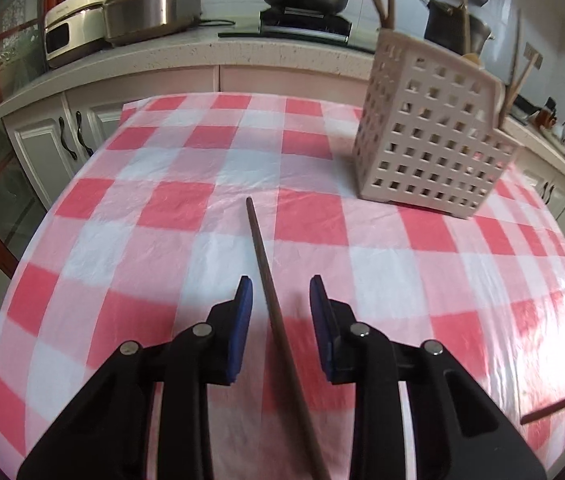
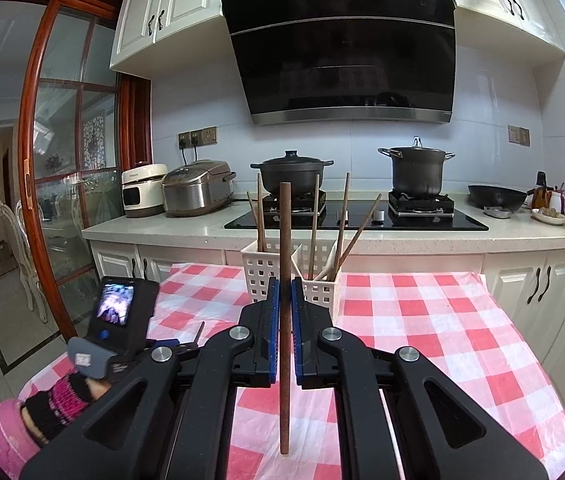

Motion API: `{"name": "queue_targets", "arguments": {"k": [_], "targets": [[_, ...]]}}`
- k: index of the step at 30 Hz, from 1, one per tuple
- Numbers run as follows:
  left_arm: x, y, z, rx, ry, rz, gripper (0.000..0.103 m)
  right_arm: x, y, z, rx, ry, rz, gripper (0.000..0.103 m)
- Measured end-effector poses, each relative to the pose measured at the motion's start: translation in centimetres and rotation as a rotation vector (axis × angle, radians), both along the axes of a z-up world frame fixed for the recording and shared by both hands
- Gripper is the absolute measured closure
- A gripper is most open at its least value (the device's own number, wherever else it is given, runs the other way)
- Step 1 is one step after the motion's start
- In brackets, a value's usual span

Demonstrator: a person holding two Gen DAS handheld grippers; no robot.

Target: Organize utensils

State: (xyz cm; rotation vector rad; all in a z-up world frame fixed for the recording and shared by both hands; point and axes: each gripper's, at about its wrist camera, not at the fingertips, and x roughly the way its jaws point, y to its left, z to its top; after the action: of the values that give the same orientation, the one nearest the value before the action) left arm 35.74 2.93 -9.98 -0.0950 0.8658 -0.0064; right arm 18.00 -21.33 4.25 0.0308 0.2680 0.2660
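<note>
The right claw (image 2: pixel 285 312) grips a brown chopstick (image 2: pixel 285 300) upright between its closed pads; its long axis is vertical, and the white utensil basket (image 2: pixel 314 284) stands just beyond it, slightly right, on the checked desk (image 2: pixel 422 320). Carrying the stick forward and over the rim looks like the coming move; the chopsticks (image 2: pixel 312 228) already standing in the basket may crowd the entry. The left claw (image 1: pixel 280 320) is wide open, straddling a second chopstick (image 1: pixel 266 272) lying lengthwise toward the far side, the basket (image 1: pixel 430 136) far right.

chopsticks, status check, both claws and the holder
Left claw open, astride a chopstick on the cloth. Right claw shut on an upright chopstick. Holder ahead, path open.
</note>
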Motion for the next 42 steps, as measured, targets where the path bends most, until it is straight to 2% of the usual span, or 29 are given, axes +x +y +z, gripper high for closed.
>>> {"name": "queue_targets", "arguments": {"k": [6,9,12,17,19,24,27,42], "targets": [[3.2,0.3,-1.3,0.002,0.087,0.017,0.084,1.4,0.1,0.0,0.003,0.009,0.014,0.097],[3.4,0.0,-1.5,0.049,0.080,0.004,0.095,2.2,0.0,0.0,0.004,0.020,0.024,0.097],[2.9,0.1,-1.4,0.041,0.061,-0.005,0.097,3.1,0.2,0.1,0.001,0.032,0.036,0.097],[-0.2,0.2,0.9,0.004,-0.062,-0.016,0.097,3.8,0.9,0.2,-0.016,0.054,0.060,0.097],[-1.8,-0.4,2.2,0.019,-0.122,-0.028,0.097,3.8,1.1,0.2,-0.018,0.057,0.070,0.096],[-6.6,-1.5,6.4,-0.023,-0.336,-0.070,0.097,3.4,1.6,0.2,-0.017,0.055,0.092,0.097],[-8.7,-2.3,8.2,-0.033,-0.418,-0.083,0.097,3.2,1.7,0.1,-0.024,0.055,0.097,0.097],[-13.3,-3.4,12.3,-0.047,-0.569,-0.144,0.097,4.0,2.2,0.6,-0.019,0.060,0.071,0.097]]}}
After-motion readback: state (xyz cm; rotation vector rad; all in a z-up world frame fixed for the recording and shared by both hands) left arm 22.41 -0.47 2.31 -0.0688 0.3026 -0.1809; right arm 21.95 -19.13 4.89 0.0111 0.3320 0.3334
